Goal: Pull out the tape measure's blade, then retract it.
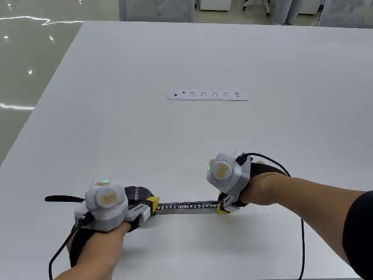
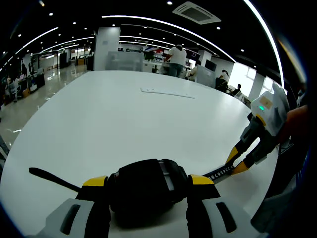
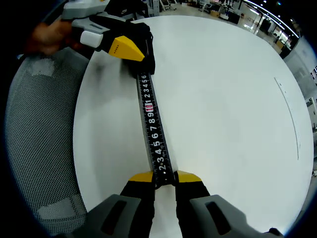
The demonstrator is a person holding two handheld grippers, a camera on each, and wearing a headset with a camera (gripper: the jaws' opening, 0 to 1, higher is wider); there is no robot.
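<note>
Tape measure case: black, on worktop near front edge, clamped between jaws of my left gripper. Blade: drawn out part-way, flat along worktop, numerals up, spans from case to my right gripper. Right jaws nearly together, pinching blade tip. Black wrist strap lies on worktop on side of case away from blade. Power strip farther back on worktop, well apart from both grippers.

Table: wide, white; flat white power strip lying mid-top
Floor: pale, glossy; reflecting lights
Ceiling: dark; long curved light strips; square vent
Seating: grey mesh chair beside table edge
</note>
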